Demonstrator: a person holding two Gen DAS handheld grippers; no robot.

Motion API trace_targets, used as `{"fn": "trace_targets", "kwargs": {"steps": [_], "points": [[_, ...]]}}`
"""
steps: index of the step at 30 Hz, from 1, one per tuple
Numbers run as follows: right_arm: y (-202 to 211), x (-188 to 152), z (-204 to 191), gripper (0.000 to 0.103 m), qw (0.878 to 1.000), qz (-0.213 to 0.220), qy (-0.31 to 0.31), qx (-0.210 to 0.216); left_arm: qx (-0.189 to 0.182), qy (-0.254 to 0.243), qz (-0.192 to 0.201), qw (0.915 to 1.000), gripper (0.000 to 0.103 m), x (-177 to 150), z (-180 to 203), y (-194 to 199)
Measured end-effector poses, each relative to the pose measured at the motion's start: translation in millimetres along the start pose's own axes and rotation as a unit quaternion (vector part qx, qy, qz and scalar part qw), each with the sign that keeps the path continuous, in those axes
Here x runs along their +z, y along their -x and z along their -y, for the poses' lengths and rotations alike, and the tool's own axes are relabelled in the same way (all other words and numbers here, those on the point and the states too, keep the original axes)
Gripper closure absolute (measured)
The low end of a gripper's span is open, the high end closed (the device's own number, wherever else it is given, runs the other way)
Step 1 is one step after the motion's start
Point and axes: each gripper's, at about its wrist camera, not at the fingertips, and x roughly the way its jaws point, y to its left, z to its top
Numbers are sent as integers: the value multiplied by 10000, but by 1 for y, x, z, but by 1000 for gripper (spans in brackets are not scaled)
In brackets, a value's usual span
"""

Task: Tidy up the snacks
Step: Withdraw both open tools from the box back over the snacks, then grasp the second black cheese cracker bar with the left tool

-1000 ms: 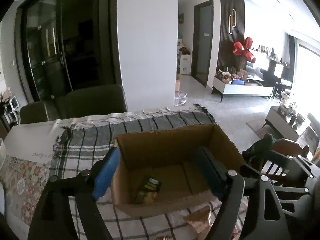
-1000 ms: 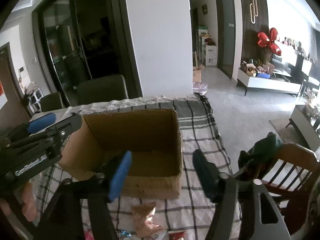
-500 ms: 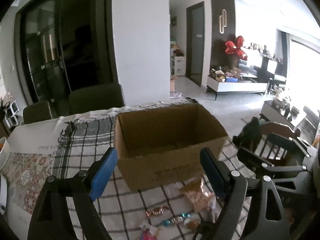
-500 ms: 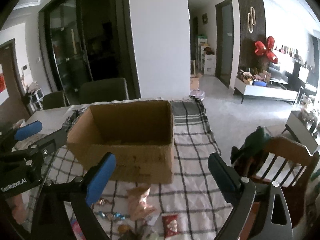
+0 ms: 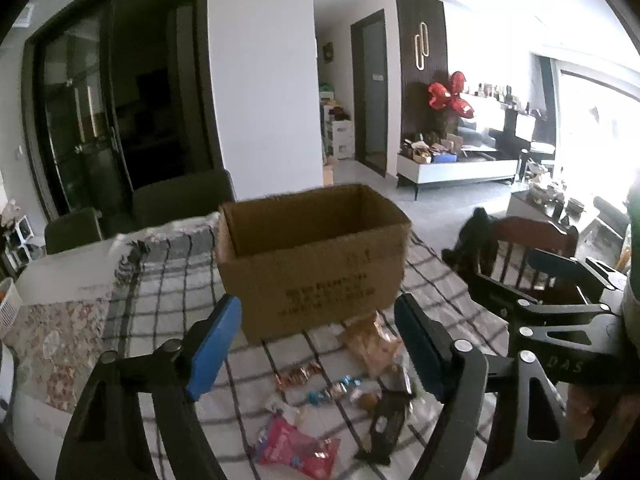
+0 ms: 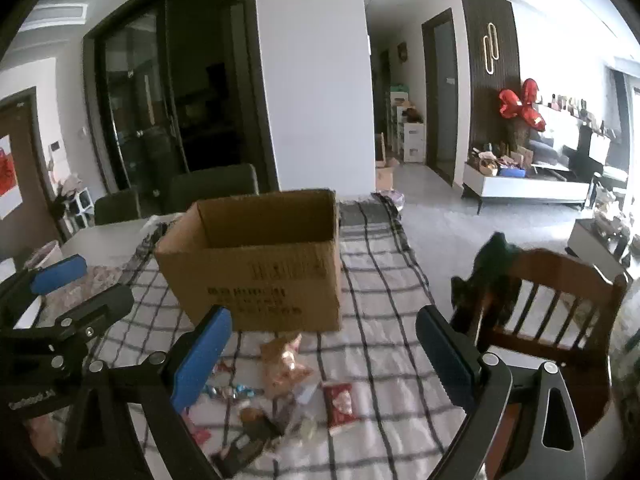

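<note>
Now you've drawn both grippers back from the cardboard box [image 5: 312, 256]: left gripper [image 5: 320, 344] and right gripper [image 6: 324, 354] both spread, holding nothing, while loose snacks [image 6: 286, 364] lie on the checked surface [image 6: 376, 280] before the box.

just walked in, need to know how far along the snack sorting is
Early, by the look of it. The cardboard box stands open on the checked cloth, but its inside is hidden from both views. Nothing is in hand: the left tool and right tool are both open and empty. Still loose in front of the box: the tan bag, red packet, pink packet and wrapped candies.
</note>
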Motion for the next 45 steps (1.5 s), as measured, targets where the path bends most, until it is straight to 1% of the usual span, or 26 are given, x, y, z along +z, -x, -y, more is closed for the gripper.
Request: {"fn": "trace_targets", "kwargs": {"steps": [4, 6, 13, 18, 23, 28, 34, 39, 41, 45], "points": [[0, -17, 4, 9, 9997, -200, -88, 69, -173, 20, -192, 9997, 29, -18, 7, -3], [0, -25, 6, 9, 9994, -293, -122, 97, -245, 13, -311, 9992, 30, -27, 10, -6], [-5, -53, 9, 9, 9983, -568, -105, -6, -363, -116, -608, 9974, 35, -59, 21, -15], [-7, -70, 9, 9, 9974, -726, -7, -40, -547, -137, -833, 9949, 38, -77, 26, -24], [-12, -82, 8, 9, 9956, -934, 28, -48, -820, -71, -1079, 9908, 44, -91, 29, -37], [-20, -97, 9, 10, 9930, -1179, -39, -86, -1003, -65, -1312, 9862, 50, -103, 31, -50], [-28, -109, 10, 10, 9901, -1389, 11, -201, -1230, -117, -1527, 9805, 52, -114, 35, -67], [-34, -118, 11, 10, 9880, -1523, 0, -260, -1416, -148, -1618, 9765, 54, -119, 36, -80], [-36, -120, 12, 10, 9872, -1573, -10, -273, -1437, -121, -1655, 9756, 57, -120, 36, -86], [-40, -123, 10, 10, 9861, -1632, 4, -307, -1468, -92, -1689, 9746, 58, -123, 35, -94]]}}
